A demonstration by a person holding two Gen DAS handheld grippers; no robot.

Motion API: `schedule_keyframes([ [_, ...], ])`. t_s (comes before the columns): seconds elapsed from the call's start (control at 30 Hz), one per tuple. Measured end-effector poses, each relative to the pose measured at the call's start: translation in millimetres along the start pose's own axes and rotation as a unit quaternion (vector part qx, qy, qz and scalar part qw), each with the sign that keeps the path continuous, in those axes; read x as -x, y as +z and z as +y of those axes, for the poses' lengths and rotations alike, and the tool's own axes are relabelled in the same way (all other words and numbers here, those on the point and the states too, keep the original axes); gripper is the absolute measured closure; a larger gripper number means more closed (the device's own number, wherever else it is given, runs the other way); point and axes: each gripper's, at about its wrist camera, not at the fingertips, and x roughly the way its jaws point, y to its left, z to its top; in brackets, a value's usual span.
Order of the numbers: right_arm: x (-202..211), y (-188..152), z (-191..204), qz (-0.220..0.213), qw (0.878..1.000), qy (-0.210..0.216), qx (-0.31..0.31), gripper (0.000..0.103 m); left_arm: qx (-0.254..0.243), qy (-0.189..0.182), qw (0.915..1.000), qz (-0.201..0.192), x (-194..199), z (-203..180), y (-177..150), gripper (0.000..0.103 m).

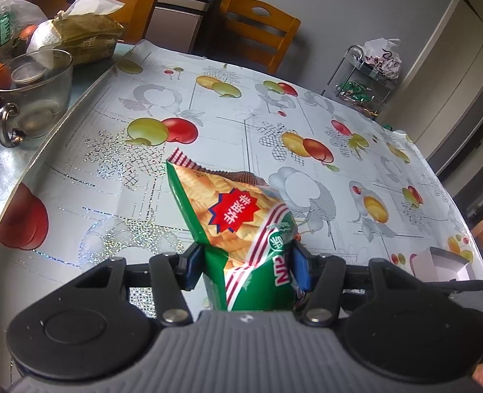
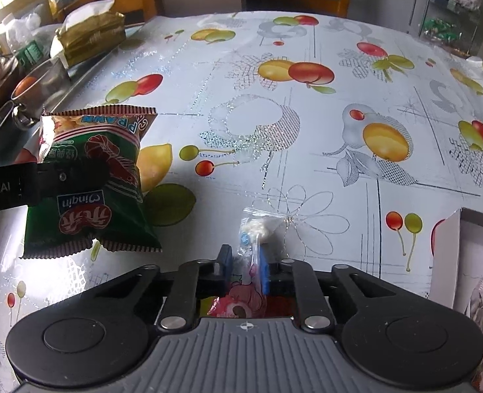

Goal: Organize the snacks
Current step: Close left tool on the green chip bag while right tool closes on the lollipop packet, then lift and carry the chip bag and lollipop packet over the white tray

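My left gripper (image 1: 246,263) is shut on a green prawn cracker bag (image 1: 234,216) and holds it above the table. The same bag (image 2: 94,177) shows at the left of the right wrist view, with the left gripper (image 2: 74,177) clamped across it. My right gripper (image 2: 246,267) is shut on a small clear plastic snack packet (image 2: 254,245) with white and pink contents, held just above the fruit-print tablecloth (image 2: 274,114).
A white box (image 2: 464,262) with packets stands at the right; it also shows in the left wrist view (image 1: 437,262). A glass cup (image 1: 35,95), oranges, a tissue pack (image 1: 87,32) and a bottle sit at the left. Wooden chairs (image 1: 257,29) and a wire rack (image 1: 362,78) stand beyond.
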Motion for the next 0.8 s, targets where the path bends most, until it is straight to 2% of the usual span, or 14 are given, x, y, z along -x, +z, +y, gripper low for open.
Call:
schedule_keyframes([
  [0.03, 1.3, -0.8, -0.3, -0.001, 1.000, 0.001, -0.001, 0.089, -0.001, -0.001, 1.0000, -0.001, 0.9, -0.7, -0.3, 0.051],
  [0.2, 9.9, -3.6, -2.4, -0.008, 1.000, 0.004, -0.004, 0.091, -0.013, -0.009, 0.9999, -0.007, 6.9, -7.7, -1.6, 0.054],
  [0.8, 54.1, -13.9, -15.0, -0.049, 0.998, 0.014, -0.027, 0.091, -0.045, -0.023, 0.9986, -0.017, 32.2, -38.4, -14.1, 0.055],
])
